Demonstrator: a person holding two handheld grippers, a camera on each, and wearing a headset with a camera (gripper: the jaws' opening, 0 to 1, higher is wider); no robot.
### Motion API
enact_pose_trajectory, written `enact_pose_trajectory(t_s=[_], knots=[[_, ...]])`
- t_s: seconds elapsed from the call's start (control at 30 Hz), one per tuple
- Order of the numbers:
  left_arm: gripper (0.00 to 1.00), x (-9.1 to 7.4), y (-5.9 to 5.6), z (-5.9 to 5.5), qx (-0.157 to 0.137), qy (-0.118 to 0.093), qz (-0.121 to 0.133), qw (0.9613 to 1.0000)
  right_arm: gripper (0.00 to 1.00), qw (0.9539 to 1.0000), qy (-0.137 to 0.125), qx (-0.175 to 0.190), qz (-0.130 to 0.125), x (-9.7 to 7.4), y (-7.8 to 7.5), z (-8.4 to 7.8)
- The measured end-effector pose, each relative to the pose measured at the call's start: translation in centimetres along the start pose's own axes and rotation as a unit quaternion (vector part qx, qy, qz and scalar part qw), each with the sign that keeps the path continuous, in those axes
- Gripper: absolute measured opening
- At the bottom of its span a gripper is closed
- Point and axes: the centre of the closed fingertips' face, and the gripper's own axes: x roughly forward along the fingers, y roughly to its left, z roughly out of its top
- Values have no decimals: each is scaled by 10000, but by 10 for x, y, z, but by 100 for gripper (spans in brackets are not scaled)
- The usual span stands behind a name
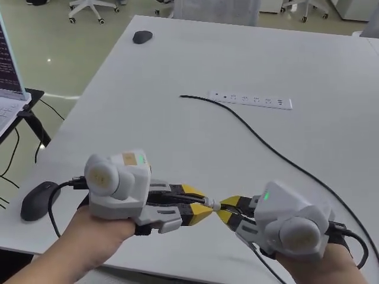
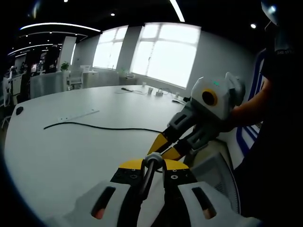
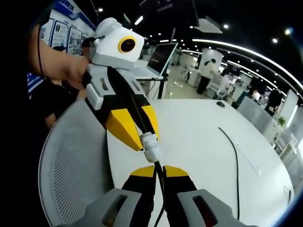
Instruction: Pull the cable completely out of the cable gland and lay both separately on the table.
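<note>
In the head view, the pulling-out step is judged to be in hand. The left gripper [image 1: 204, 205] and the right gripper [image 1: 228, 208] are being held tip to tip above the near edge of the table [image 1: 177, 59]. The small pale cable gland [image 1: 215, 205] is being held between them, clear of the surface. A long black cable [image 1: 278, 155] is lying across the table, but its run to the grippers cannot be traced with certainty.

In the left gripper view, the left gripper [image 2: 154, 166] is being kept nearly closed, its yellow tips pinched on the cable gland [image 2: 154, 160]. A dark length is passing back between the jaws. The right gripper [image 2: 165, 145] is being pointed in from the right.

In the right gripper view, the right gripper [image 3: 159, 171] is being pressed together on the cable [image 3: 160, 182] just below the cable gland [image 3: 150, 146]. The gland is being held at the tips of the left gripper [image 3: 142, 137].

The cable is not yet freed. A straight pull apart along the cable is being called for next, with both grips kept firm.
</note>
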Motion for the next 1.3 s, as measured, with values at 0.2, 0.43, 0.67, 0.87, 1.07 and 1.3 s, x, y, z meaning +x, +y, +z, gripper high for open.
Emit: enact_pose_trajectory(t_s=[0.2, 0.43, 0.67, 0.87, 1.07, 1.3], knots=[[15, 0, 0, 3, -53, -65, 15, 10000, 0, 9996, 81, 257, -63, -2, -4, -8], [15, -4, 2, 6, -95, -145, 44, 9998, 0, 9960, 214, 853, -161, -4, -11, -29], [15, -4, 2, 8, -92, -161, 60, 9998, 0, 9896, 348, 1374, -233, -8, -16, -48], [15, -5, 2, 9, -90, -170, 113, 9998, 0, 9850, 458, 1630, -325, -11, -21, -65], [15, -6, 0, 8, -64, -135, 169, 9997, 0, 9864, 483, 1536, -338, -15, -20, -74], [15, -11, 1, 4, -160, -146, 369, 9991, 0, 9898, 530, 1285, -322, -16, -18, -78]])
